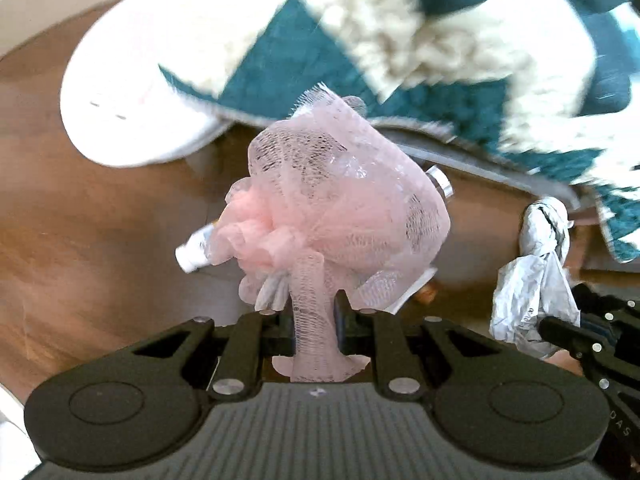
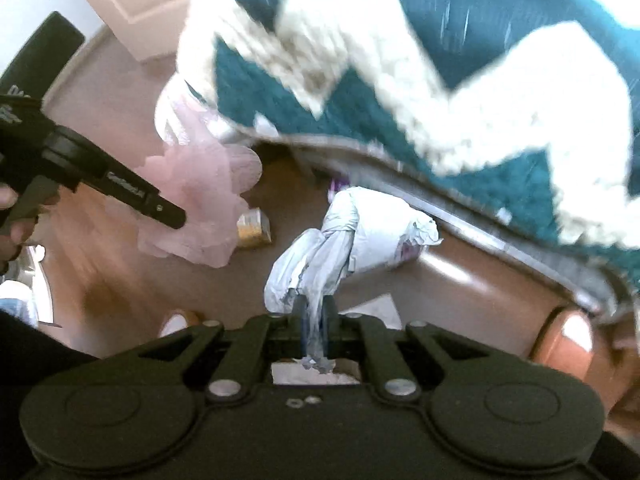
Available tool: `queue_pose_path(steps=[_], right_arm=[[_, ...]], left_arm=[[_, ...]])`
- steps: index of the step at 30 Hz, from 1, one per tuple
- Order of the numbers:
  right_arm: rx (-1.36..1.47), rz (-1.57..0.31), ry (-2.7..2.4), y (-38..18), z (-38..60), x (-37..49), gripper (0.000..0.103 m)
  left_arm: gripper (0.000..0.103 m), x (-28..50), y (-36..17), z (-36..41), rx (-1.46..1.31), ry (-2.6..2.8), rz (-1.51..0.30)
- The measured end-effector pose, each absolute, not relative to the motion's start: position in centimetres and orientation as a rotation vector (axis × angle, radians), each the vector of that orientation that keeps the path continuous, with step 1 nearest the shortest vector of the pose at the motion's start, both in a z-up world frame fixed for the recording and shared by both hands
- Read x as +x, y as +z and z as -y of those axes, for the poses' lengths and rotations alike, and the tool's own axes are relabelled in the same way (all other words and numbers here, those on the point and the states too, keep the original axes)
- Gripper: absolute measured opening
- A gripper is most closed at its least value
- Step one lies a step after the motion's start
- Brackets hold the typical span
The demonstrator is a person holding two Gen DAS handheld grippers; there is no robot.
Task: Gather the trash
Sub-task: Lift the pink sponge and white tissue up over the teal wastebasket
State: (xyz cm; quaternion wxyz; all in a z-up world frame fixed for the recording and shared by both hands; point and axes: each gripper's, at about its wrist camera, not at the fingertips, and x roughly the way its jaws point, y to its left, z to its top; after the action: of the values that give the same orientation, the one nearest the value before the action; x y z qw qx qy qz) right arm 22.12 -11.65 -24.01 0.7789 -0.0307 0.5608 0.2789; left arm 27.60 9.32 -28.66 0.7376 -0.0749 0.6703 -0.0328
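Right gripper [image 2: 315,320] is clamped on the twisted neck of a crumpled grey plastic bag [image 2: 352,236], which hangs above the brown wood floor [image 2: 460,280]. At left, the left gripper [image 2: 160,210] overlaps a pink mesh bag [image 2: 200,200]. A small yellow-brown packet [image 2: 254,229] lies on the floor. A blurred teal-and-cream rug [image 2: 400,80] fills the upper frame.

Left gripper [image 1: 315,322] and right gripper [image 2: 314,320] clamped (pointing downward).

A home interior: a teal-and-cream shag rug [image 2: 460,92] covers a wood floor [image 1: 80,220] beside a pale wall [image 1: 36,8].
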Motion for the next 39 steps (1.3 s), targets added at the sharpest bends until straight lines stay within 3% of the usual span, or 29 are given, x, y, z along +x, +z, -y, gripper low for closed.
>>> queue_pose_path(steps=[18,28,39], right_arm=[[-0.152,-0.748,0.636,-5.0,16.0,15.1,0.007],[-0.166,-0.531,0.583,4.4,18.2,16.8,0.007],[-0.173,-0.407,0.519,12.1,18.7,22.8,0.007]], left_arm=[[0.016,19.6,-7.5,-5.8,-0.17,-0.099,-1.027],[0.016,20.5,3.5,-4.2,-0.169,-0.114,-0.792],[0.016,26.3,12.0,-1.9,-0.097,-0.095,-0.634]])
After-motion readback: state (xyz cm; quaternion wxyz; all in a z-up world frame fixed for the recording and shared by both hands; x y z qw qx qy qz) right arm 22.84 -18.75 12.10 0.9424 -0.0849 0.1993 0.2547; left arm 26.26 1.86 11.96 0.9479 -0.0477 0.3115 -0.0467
